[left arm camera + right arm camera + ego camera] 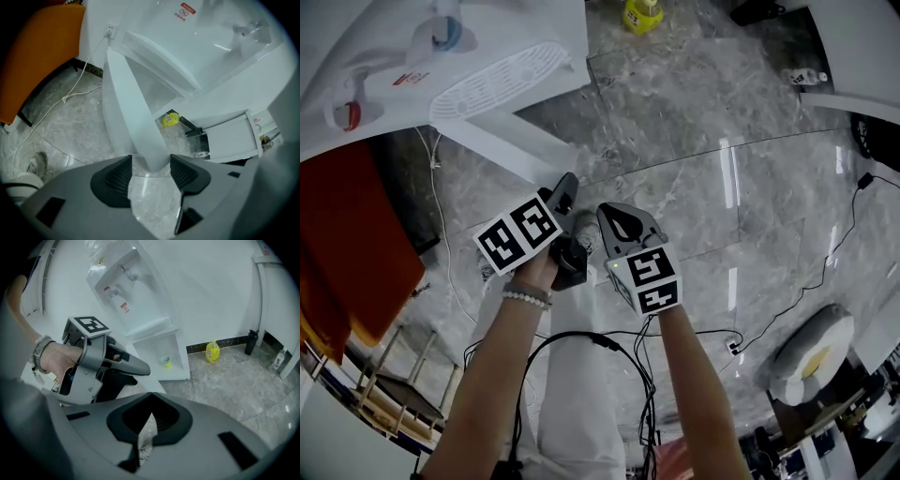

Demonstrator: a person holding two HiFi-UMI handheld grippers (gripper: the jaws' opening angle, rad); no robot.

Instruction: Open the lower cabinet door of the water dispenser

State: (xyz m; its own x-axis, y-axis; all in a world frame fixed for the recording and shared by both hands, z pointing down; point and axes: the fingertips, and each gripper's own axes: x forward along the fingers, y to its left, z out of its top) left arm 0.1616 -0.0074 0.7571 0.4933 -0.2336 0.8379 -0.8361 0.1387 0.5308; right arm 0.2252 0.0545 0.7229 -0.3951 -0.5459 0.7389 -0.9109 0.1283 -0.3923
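Observation:
The white water dispenser (412, 66) stands at the upper left, its lower cabinet door (502, 145) swung out over the marble floor. My left gripper (565, 192) is open at the door's free edge. In the left gripper view the door's (129, 112) lower corner lies between the spread jaws of the left gripper (150, 176), and neither pad presses on it. Behind the door the cabinet holds a yellow cup (169, 119). My right gripper (623, 225) hovers just right of the left one, shut and empty (149, 420). The right gripper view shows the dispenser (126, 282) and the cup (165, 361).
An orange seat (347, 244) stands left of the dispenser, with a white power cord (84, 79) trailing along the floor by it. A yellow bottle (212, 351) and a black bottle (253, 341) stand by the wall. Black cables (825, 272) run across the floor at right.

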